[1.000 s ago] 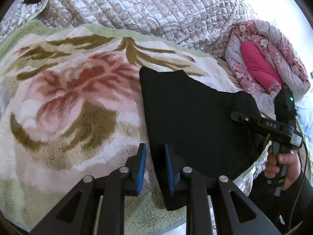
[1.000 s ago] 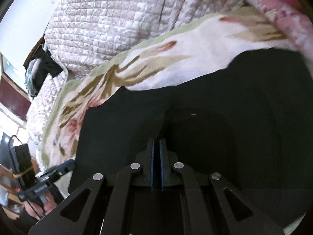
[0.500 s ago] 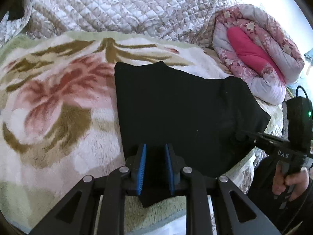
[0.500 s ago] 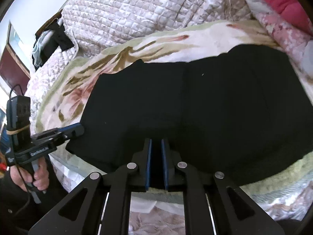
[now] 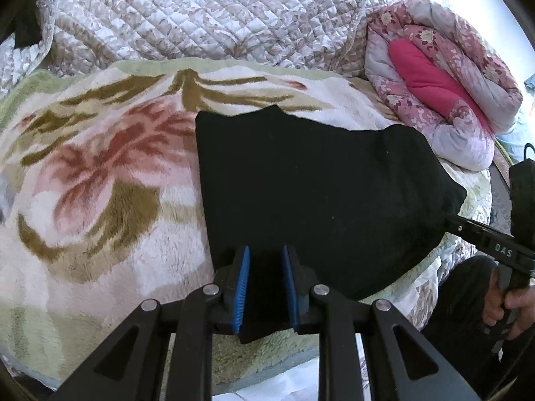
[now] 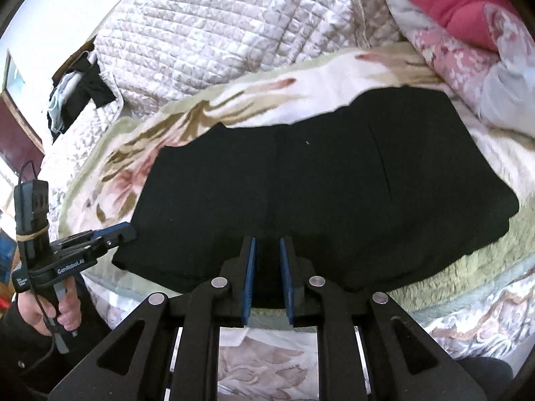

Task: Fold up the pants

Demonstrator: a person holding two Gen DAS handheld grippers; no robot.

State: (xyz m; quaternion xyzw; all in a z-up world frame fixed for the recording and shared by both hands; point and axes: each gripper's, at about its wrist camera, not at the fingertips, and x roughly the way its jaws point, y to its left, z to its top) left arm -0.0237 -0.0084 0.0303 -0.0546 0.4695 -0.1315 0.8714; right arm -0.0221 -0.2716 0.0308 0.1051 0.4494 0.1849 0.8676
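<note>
Looking along the left gripper [image 5: 265, 260], its blue-padded fingers stand apart over the near left corner of the black pants [image 5: 314, 197], with dark cloth lying between them but not pinched. The pants lie folded and flat on the flowered plush blanket [image 5: 100, 180], with a quilted bedspread [image 5: 207, 16] heaped behind and a rolled pink floral quilt [image 5: 444, 77] at the far right. The right gripper [image 5: 451, 220] reaches in from the right edge, its tip at the pants' right border. In the right wrist view, the right gripper [image 6: 267, 250] is likewise spread apart at the near hem of the pants [image 6: 321, 193], gripping nothing, while the left gripper [image 6: 117, 234] touches the cloth's left corner, held by the left hand [image 6: 63, 310].
</note>
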